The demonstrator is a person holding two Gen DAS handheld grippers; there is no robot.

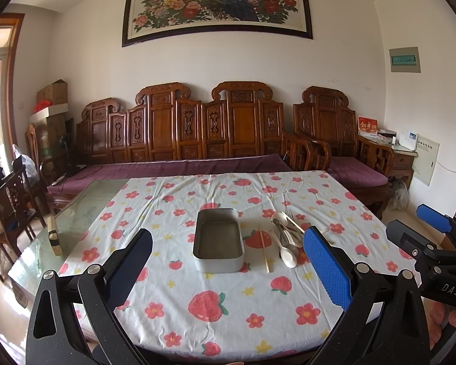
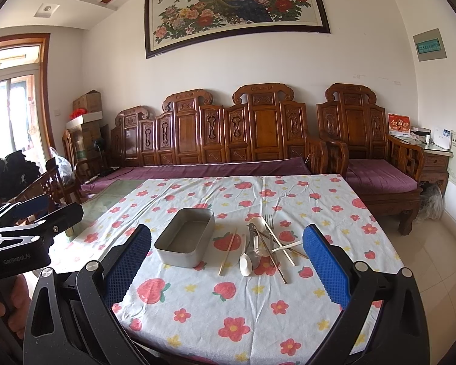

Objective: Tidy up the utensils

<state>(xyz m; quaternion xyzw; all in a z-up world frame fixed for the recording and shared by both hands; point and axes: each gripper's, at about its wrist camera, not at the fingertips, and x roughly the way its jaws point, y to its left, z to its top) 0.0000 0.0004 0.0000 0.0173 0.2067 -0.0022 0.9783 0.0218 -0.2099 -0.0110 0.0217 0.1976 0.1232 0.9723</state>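
An empty grey metal box (image 1: 218, 240) (image 2: 185, 237) stands mid-table on the flowered cloth. To its right lies a heap of utensils (image 1: 285, 231) (image 2: 266, 243): white spoons, a fork, metal pieces and chopsticks. One chopstick (image 1: 265, 251) (image 2: 227, 251) lies alone between box and heap. My left gripper (image 1: 228, 269) hovers open over the table's near edge, short of the box, nothing between its fingers. My right gripper (image 2: 228, 269) is open too, near the front edge and short of the heap; it shows at the right (image 1: 410, 228) of the left wrist view.
The cloth (image 1: 228, 304) covers the right part of a glass table; bare glass (image 1: 76, 222) with a small wooden block (image 1: 54, 235) lies to the left. A carved wooden sofa (image 1: 197, 140) stands behind the table, chairs (image 1: 12, 200) at the left. A hand (image 2: 3, 304) holds the left gripper.
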